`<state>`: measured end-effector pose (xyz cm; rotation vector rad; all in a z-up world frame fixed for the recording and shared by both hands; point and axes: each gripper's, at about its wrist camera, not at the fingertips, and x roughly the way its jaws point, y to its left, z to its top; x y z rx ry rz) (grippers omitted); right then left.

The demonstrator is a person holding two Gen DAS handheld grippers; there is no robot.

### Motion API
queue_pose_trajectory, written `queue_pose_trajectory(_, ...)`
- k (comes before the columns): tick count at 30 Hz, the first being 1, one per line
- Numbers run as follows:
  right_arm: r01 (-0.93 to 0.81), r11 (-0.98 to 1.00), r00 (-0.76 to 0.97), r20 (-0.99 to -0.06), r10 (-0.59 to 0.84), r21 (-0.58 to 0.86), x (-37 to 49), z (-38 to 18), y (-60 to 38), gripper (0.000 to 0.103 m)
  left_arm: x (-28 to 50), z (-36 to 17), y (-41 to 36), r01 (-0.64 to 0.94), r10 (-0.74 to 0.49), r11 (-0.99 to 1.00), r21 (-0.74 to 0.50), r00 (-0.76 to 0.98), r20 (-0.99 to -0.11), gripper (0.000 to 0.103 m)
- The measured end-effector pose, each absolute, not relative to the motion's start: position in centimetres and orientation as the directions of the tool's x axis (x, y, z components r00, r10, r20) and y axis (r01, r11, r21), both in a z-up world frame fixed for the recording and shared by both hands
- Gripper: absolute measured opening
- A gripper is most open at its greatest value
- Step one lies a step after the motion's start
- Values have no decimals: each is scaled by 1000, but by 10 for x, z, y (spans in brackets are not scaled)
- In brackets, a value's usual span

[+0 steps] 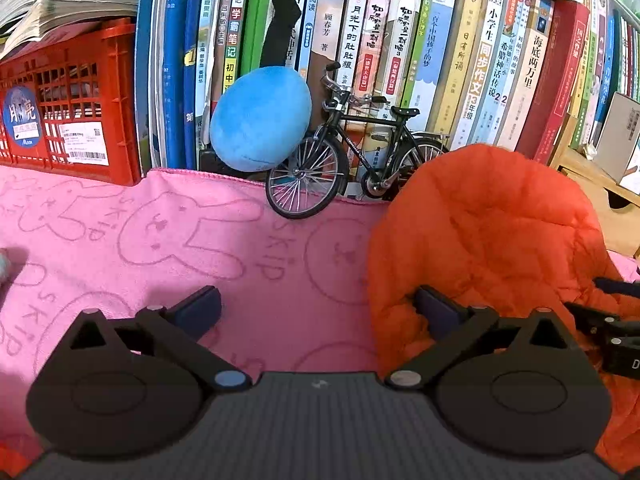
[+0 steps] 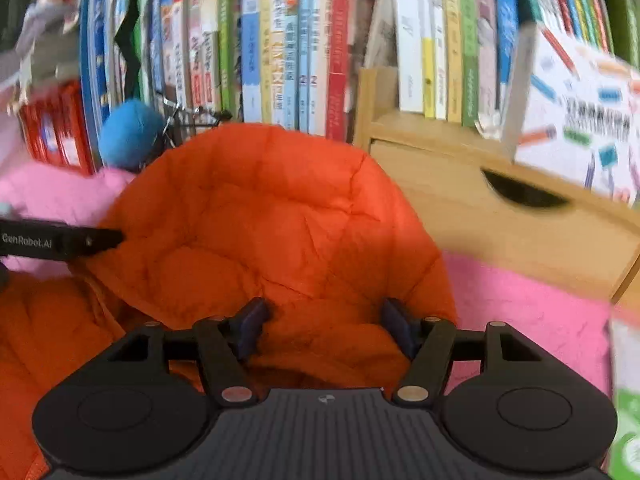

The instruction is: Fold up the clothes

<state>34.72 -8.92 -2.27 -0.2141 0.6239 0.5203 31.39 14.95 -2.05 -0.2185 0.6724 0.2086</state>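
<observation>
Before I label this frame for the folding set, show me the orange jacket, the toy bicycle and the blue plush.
orange jacket (image 2: 256,216), right wrist view, on its quilted middle.
toy bicycle (image 1: 372,148), left wrist view, on its black frame.
blue plush (image 1: 260,118), left wrist view, on its middle.

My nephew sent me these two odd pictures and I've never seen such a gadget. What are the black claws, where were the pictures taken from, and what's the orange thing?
The black claws are two-finger grippers that a person holds, one in each hand. Each carries a wide-angle camera looking along its fingers, so one picture comes from each gripper. The left gripper is open over a pink towel, its right finger against an orange puffy jacket. The right gripper is open, with jacket fabric between its fingers. Behind stand books, a model bicycle, a blue plush and a red crate.
</observation>
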Motion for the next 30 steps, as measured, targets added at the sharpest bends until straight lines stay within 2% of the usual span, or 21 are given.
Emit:
queue_pose_trajectory(2,-527,847,701,-597,391,-65,342,-16,-83,63,314,-20,148,-262,121,956,-132,763,-635,103)
queue_pose_trajectory(5,-522,853,723,-539,432,-16,333,-3,-91,62,314,-20,149,-262,121,956,-133,763,-635,103)
queue_pose_trajectory(10,-454,884,759,-566,322,-106,325,-11,-89,63,310,-16,152,-241,101,960,-145,776,-622,103)
queue_pose_trajectory(13,-407,900,783,-568,255,-158,319,-13,-85,63,289,11,149,-200,65,963,-180,821,-567,103)
queue_pose_trajectory(15,-435,892,804,-498,325,-119,292,6,-94,68,265,29,139,-140,22,973,-184,848,-529,103)
queue_pose_trajectory(17,-474,874,805,-454,382,-106,262,15,-104,87,239,37,123,-68,-19,987,-145,852,-524,103)
queue_pose_trajectory(18,-503,855,797,-450,402,-126,249,16,-106,89,227,35,115,-36,-20,995,-94,844,-536,103)
queue_pose_trajectory(20,-535,807,802,-453,390,-252,220,8,-102,89,204,26,100,8,7,1000,24,826,-564,103)
queue_pose_trajectory(23,-532,672,837,-438,326,-515,182,-13,-91,89,182,8,104,-22,93,992,128,812,-576,103)
queue_pose_trajectory(24,-522,650,848,-423,321,-553,174,-17,-95,90,175,2,106,-34,121,987,160,807,-577,103)
queue_pose_trajectory(26,-497,650,862,-411,296,-575,164,-19,-111,92,160,-10,109,-57,179,973,222,797,-577,103)
queue_pose_trajectory(30,-372,751,901,-407,150,-545,162,-16,-176,94,154,-12,137,-148,202,979,139,775,-599,103)
